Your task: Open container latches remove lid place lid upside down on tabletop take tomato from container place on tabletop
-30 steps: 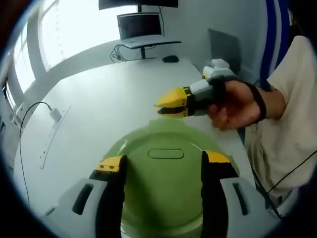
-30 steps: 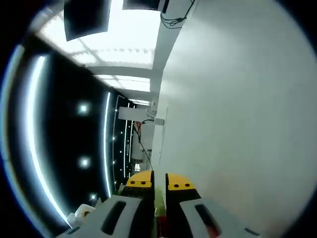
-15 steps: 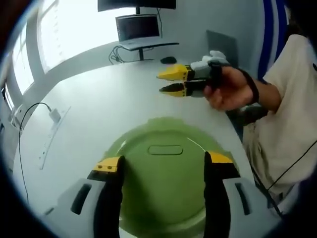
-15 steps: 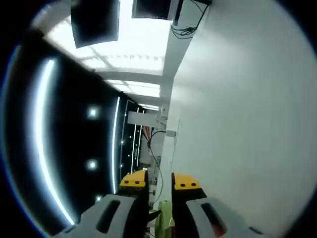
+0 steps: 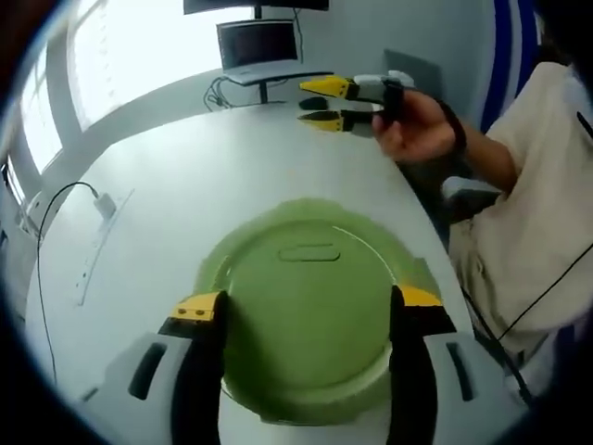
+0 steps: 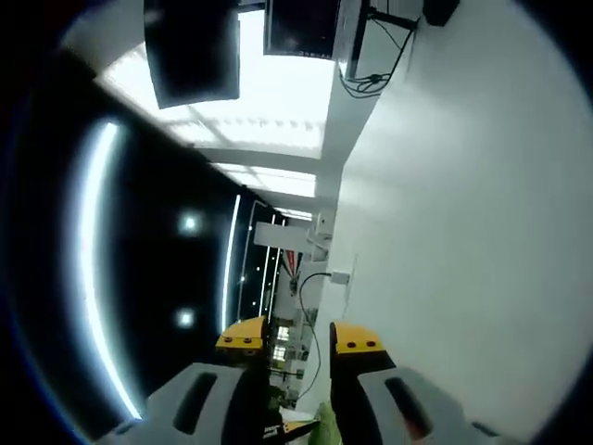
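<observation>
**Green lid on the white table, both grippers clear of it**

In the left gripper view the round green lid [image 5: 306, 320] sits flat on the container, low in the middle of the white tabletop [image 5: 185, 185]. A shallow oval recess [image 5: 309, 252] marks its top toward 12 o'clock. The container body beneath cannot be made out, and I cannot tell how its latches stand. No tomato is visible from here.

The left gripper [image 5: 309, 304] hangs over the lid with its jaws spread wide, one yellow tip at 8 o'clock of the lid and the other at 4 o'clock. The tips lie near the lid's rim; whether they touch it I cannot tell.

The right gripper [image 5: 322, 102] is up at 1 o'clock in that view, well apart from the lid, held in the person's hand [image 5: 415, 125]. Its yellow jaws are parted with a clear gap between them and nothing in it. A black strap [image 5: 454, 130] circles the wrist, and a pale sleeve [image 5: 547, 139] runs off toward 3 o'clock.

At 12 o'clock, on the far edge of the table, stand a dark monitor [image 5: 258, 44] and some cables. A white cable [image 5: 56, 209] with a small plug lies at 9 o'clock.

In the right gripper view, the right gripper [image 6: 301, 338] points along the white table surface [image 6: 463, 232], jaws apart on nothing, with a sliver of green at 6 o'clock between them.
</observation>
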